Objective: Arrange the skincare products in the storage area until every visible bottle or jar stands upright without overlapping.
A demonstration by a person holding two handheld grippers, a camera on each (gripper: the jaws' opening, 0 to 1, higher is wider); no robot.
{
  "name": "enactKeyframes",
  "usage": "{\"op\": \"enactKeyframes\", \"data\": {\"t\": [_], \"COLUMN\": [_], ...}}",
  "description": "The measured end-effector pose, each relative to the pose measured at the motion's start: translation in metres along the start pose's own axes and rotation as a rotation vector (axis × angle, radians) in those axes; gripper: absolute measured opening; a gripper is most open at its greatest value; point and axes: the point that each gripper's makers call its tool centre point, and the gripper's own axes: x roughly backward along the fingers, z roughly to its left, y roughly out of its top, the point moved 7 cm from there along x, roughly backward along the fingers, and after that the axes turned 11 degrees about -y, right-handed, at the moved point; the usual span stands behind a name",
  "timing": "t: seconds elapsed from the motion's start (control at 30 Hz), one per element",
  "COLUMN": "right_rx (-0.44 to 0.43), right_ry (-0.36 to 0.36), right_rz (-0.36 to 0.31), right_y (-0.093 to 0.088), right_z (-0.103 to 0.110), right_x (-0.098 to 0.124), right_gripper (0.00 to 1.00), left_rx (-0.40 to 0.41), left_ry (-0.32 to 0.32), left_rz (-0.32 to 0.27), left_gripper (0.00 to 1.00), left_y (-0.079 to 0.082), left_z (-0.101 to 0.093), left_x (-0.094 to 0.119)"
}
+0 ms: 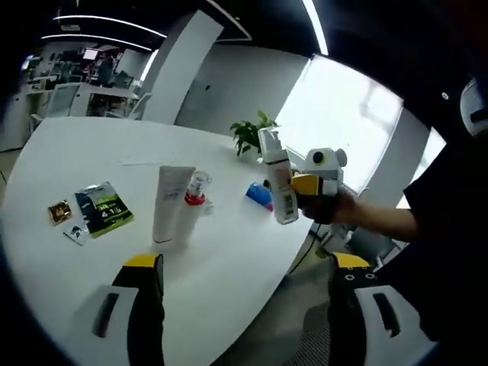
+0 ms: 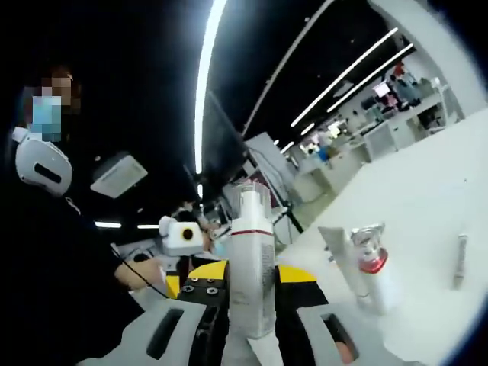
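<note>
Skincare pump bottle (image 2: 252, 263) is pinched between the right fingers (image 2: 252, 299), held in the air off the tabletop (image 1: 229, 259) edge; a loose pinch could drop it to the floor. Left fingers (image 1: 245, 286) are spread, empty. Beyond them stand a white tube (image 1: 171, 204) and red-collared bottle (image 1: 195, 200), which a careless placement could topple. Open-plan office behind.

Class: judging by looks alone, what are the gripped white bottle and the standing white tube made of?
White bottle, clamped in the right gripper: likely matte plastic, opaque, with an even dull surface. White tube, standing on the table: probably soft plastic with a satin finish, smooth and tapering toward one flattened end.
</note>
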Motion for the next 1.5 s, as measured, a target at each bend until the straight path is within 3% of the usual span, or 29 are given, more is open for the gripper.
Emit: {"op": "enactKeyframes", "data": {"t": [0.13,0.17,0.43,0.57,0.87,1.0,1.1,1.23,1.4,1.47,1.5], "right_rx": [-0.030,-0.042,-0.066,-0.070,-0.117,-0.169,-0.167,-0.136,-0.025,0.048,0.127], "right_ry": [0.089,0.129,0.235,0.296,0.454,0.512,0.515,0.488,0.375,0.293,0.233], "right_rz": [0.003,0.011,0.068,0.090,0.118,0.107,0.108,0.090,0.073,0.079,0.091], "right_y": [-0.005,-0.007,-0.024,-0.026,-0.025,-0.022,-0.021,-0.018,-0.011,-0.008,-0.007], "right_z": [0.013,0.018,0.037,0.047,0.066,0.071,0.072,0.070,0.064,0.062,0.060], "right_x": [-0.004,-0.004,-0.015,-0.018,-0.017,-0.018,-0.020,-0.021,-0.024,-0.026,-0.027], "right_gripper": [0.14,0.14,0.14,0.14,0.14,0.14,0.14,0.14,0.15,0.15,0.17], "left_rx": [0.002,0.004,-0.021,-0.042,-0.076,-0.098,-0.120,-0.113,-0.125,-0.139,-0.144], "left_ry": [-0.099,-0.108,-0.176,-0.219,-0.316,-0.395,-0.400,-0.375,-0.303,-0.238,-0.224], "left_rz": [-0.068,-0.083,-0.143,-0.191,-0.215,-0.220,-0.204,-0.218,-0.220,-0.205,-0.205], "left_gripper": [0.71,0.70,0.58,0.44,0.31,0.30,0.20,0.19,0.18,0.17,0.17], "left_y": [0.013,0.016,0.033,0.041,0.049,0.052,0.052,0.055,0.059,0.062,0.063], "left_z": [-0.014,-0.016,-0.033,-0.043,-0.060,-0.071,-0.074,-0.070,-0.062,-0.056,-0.055], "left_x": [-0.004,-0.005,-0.012,-0.014,-0.017,-0.018,-0.022,-0.020,-0.017,-0.016,-0.016]}}
